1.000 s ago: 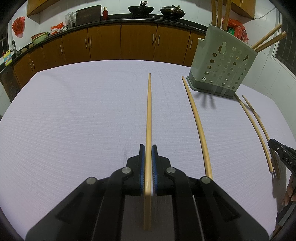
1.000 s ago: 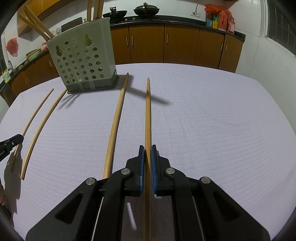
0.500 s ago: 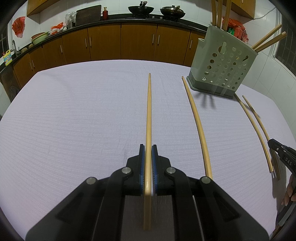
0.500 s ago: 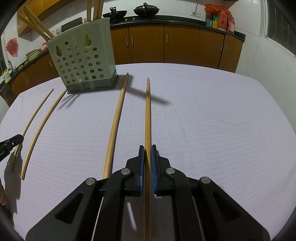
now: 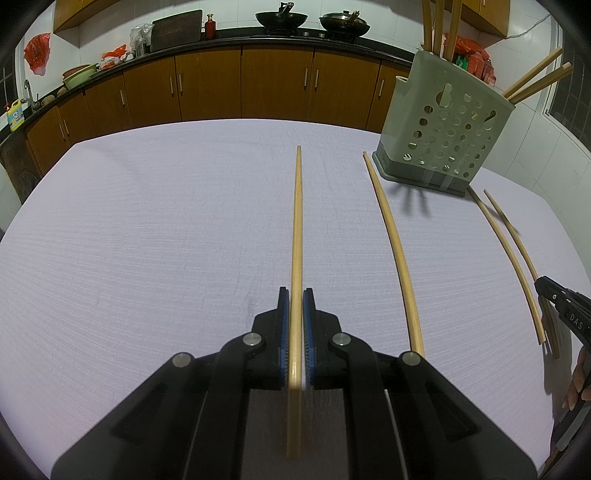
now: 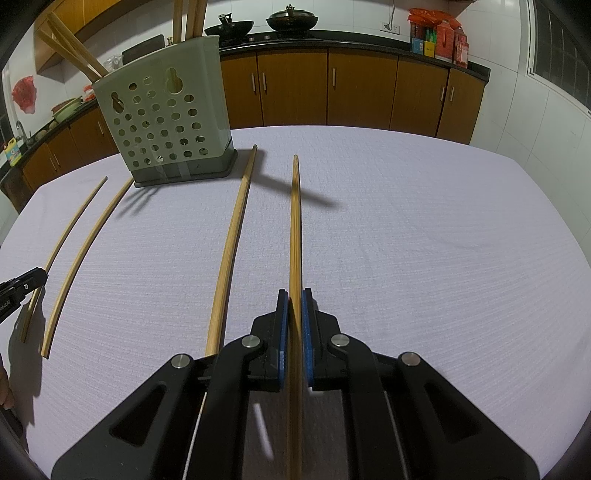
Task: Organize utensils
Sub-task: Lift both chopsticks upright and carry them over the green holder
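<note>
Cloth of pale lilac, finely ribbed, covers the counter (image 5: 147, 258) from edge to edge. On it stands a grey-green perforated plastic utensil holder (image 5: 443, 136) with a darker base, several long wooden chopsticks (image 5: 535, 77) leaning out of its top. Beyond the holder, brown wooden cabinets (image 5: 277, 85) with metal handles run under a dark worktop, where two black woks (image 5: 314, 20) sit against a white tiled wall.

The left tool (image 5: 295, 295) is clamped on a long pale wooden chopstick (image 5: 297, 221) whose tip points toward the cabinets, to the left of the holder. The right tool (image 6: 293, 295) is likewise closed on a darker wooden chopstick (image 6: 295, 221), its tip to the right of the holder. In the right wrist view, a third loose chopstick (image 6: 232, 240) lies on the cloth with its tip just beside the holder's base, and two thinner ones (image 6: 74, 251) lie left of the holder.
</note>
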### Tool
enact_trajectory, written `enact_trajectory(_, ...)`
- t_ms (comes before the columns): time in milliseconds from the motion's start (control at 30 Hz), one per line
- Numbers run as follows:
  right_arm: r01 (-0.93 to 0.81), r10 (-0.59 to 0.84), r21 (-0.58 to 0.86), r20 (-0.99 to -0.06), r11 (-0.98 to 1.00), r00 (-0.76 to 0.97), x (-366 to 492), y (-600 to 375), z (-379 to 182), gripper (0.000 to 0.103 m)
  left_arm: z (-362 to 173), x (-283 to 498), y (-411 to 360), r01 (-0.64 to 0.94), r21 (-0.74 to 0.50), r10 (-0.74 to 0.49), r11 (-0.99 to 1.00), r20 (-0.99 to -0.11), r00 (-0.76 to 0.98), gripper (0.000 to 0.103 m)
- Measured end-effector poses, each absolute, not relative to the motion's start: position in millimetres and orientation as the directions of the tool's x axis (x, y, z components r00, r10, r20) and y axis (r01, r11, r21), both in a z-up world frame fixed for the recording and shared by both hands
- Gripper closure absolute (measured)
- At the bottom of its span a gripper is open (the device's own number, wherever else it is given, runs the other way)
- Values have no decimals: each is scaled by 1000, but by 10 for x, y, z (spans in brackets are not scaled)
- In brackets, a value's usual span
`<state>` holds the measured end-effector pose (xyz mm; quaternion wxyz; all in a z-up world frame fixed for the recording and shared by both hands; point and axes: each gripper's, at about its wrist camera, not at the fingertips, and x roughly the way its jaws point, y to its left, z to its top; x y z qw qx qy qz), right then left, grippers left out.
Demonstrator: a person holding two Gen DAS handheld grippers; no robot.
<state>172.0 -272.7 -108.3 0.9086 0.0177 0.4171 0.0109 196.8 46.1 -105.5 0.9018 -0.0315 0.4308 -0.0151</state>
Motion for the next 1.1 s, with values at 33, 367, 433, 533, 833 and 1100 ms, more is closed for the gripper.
enact_trajectory(33, -5, 35, 41, -758, 999, 652, 1720, -2726, -1083, 95, -1054, 1967, 461, 0, -70, -54, 998, -776, 628, 93)
enact_trajectory(367, -1, 73, 95, -755, 995, 651, 1721, -2800, -1081, 95, -1058, 1970, 457, 2, -62, -49, 998, -775, 630, 95)
enact_trajectory(433, 11, 82, 118, -752, 993, 655, 1707, -2844, -1078, 95, -1056, 1961, 449, 7, -58, -49, 998, -775, 631, 95)
enact_trajectory(533, 17, 84, 130, -725, 991, 684, 1632, -2888, -1021, 95, -1034, 1899, 419, 26, -54, -58, 998, -770, 635, 95)
enact_trajectory(833, 7, 74, 141, -560, 990, 826, 1415, -2976, -382, 95, -367, 1646, 486, 55, -67, -85, 996, -644, 760, 95)
enact_trajectory(1100, -5, 74, 151, -450, 988, 890, 1432, -2955, 59, 95, 236, 1643, 450, 104, -82, -132, 991, -533, 836, 95)
